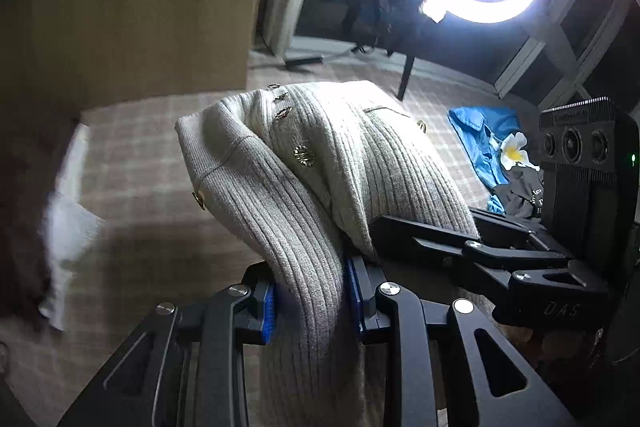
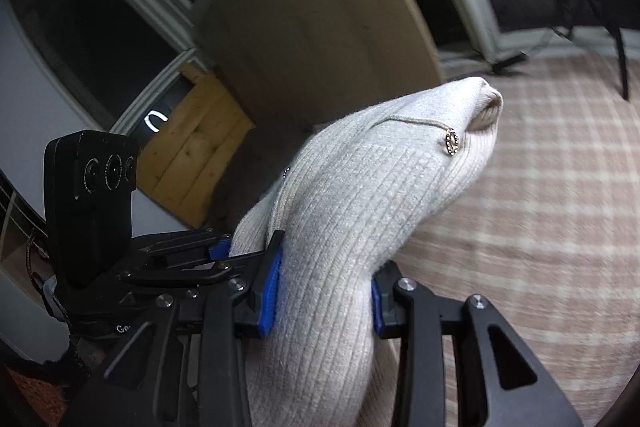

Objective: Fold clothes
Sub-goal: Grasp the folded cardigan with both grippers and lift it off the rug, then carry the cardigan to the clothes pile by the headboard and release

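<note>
Both tools clamp the cardigan (image 1: 320, 167): left tool (image 1: 310, 301) and right tool (image 2: 324, 301) each pinch a bunched fold, side by side. It hangs above the carpet (image 1: 140, 187), its length running away from both.

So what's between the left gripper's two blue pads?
A bunched fold of the ribbed cream cardigan, pinched by the left gripper; shown in the left wrist view.
</note>
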A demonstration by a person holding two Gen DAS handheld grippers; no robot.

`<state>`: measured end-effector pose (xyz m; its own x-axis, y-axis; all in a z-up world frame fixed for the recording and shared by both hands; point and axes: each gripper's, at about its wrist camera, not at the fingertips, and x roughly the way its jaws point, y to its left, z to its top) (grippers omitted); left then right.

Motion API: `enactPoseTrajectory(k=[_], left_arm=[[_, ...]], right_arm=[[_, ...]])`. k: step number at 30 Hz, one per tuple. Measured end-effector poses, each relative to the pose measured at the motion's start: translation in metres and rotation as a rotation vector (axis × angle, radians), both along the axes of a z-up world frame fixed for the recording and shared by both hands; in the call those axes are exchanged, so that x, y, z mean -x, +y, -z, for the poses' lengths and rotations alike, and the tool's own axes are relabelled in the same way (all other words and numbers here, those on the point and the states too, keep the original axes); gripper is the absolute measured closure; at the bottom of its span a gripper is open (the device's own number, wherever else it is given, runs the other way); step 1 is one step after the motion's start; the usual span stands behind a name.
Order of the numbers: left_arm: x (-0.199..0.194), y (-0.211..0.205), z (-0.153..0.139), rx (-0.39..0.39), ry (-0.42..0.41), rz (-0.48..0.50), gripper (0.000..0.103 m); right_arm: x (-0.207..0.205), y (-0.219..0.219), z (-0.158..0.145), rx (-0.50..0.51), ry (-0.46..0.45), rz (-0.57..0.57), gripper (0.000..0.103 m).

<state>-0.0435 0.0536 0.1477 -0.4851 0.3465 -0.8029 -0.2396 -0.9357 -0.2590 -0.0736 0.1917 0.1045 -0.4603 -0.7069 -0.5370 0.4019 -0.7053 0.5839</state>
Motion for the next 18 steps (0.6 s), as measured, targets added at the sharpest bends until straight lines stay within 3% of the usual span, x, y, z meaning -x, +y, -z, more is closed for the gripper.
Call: enactPoseTrajectory(k=[6, 15, 18], left_arm=[[-0.012, -0.099, -0.022, 0.075, 0.069, 0.008, 0.078], [0.004, -0.270, -0.025, 0.220, 0.071, 0.001, 0.078], [0.018, -0.310, -0.019, 0.227, 0.061, -0.002, 0.078]], right_arm=[[0.005, -0.103, -0.019, 0.013, 0.071, -0.025, 0.069], [0.047, -0.287, -0.007, 0.058, 0.074, -0.029, 0.069], [0.063, -0.326, -0.002, 0.063, 0.073, -0.025, 0.069]])
